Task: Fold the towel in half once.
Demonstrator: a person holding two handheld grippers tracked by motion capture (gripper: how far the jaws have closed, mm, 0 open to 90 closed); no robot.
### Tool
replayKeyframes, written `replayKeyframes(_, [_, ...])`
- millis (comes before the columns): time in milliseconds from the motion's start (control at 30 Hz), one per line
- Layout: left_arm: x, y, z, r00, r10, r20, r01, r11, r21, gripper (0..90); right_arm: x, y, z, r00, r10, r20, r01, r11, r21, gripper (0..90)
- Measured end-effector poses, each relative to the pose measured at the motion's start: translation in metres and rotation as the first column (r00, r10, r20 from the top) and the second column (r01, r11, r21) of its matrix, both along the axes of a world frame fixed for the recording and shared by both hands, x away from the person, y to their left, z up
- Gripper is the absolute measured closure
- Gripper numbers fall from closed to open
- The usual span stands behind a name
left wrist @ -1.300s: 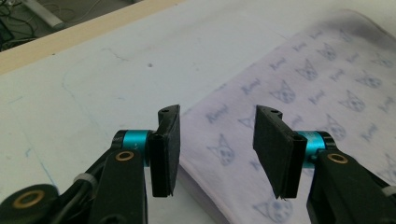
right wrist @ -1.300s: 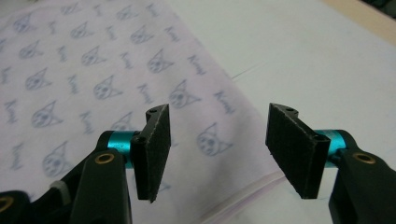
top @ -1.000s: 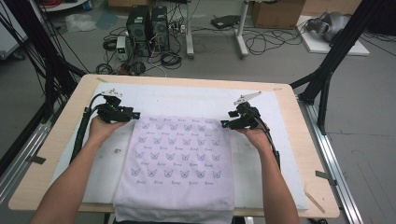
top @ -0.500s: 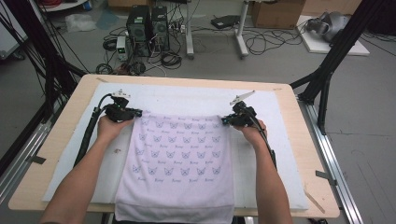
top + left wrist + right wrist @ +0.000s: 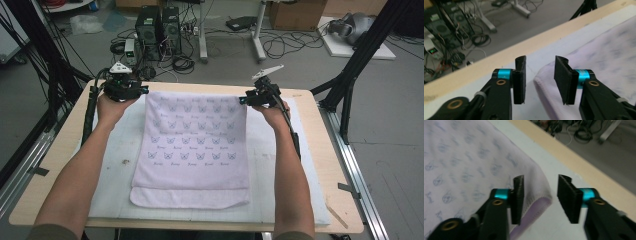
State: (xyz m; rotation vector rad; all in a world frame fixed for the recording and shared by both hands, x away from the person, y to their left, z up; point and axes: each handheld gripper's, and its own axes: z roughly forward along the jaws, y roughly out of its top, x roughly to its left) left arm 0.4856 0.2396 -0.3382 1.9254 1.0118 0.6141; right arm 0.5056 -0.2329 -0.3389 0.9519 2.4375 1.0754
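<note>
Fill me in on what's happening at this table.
A person is folding a lilac butterfly-print towel on a white mat with a gripper in each hand. The towel lies folded over, its upper layer stopping short of the near edge. The left gripper and right gripper sit at the towel's two far corners, and their jaws have just been opening. Nothing is between them now; both corners rest on the mat, so the fold looks just released.

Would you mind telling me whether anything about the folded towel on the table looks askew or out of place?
Slightly. The towel is folded over, but its edges do not line up: the lower layer sticks out as a strip along the near edge, uneven and curving at the right. Nothing looks damaged or spilled. Both grippers, left and right, are open beside the far corners.
</note>
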Motion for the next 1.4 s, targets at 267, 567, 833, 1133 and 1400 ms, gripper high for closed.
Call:
replayKeyframes(267, [-0.033,0.017,-0.031,0.9978,-0.056,-0.037,0.054,0.9971,-0.053,53.2,-0.032,0.001,-0.027,0.9967,0.049,-0.065,-0.048,0.999,0.008,41.8])
replayKeyframes(567, [-0.089,0.009,-0.041,0.9859,-0.167,-0.012,0.167,0.9856,-0.029,45.1,-0.097,0.005,-0.015,0.9888,0.149,-0.007,-0.148,0.987,0.057,38.6])
replayKeyframes(833, [-0.141,0.01,-0.057,0.9735,-0.228,-0.02,0.227,0.9734,-0.028,42.0,-0.153,-0.006,-0.037,0.9803,0.195,0.027,-0.197,0.979,0.058,48.2])
replayKeyframes(1133, [-0.184,0.006,-0.078,0.9588,-0.283,-0.028,0.281,0.9585,-0.046,46.0,-0.194,-0.013,-0.076,0.9726,0.232,0.005,-0.232,0.971,0.061,55.4])
replayKeyframes(1400, [-0.201,-0.001,-0.093,0.9353,-0.346,-0.074,0.345,0.9383,-0.021,50.8,-0.208,-0.01,-0.093,0.9611,0.276,-0.01,-0.275,0.959,0.072,57.0])
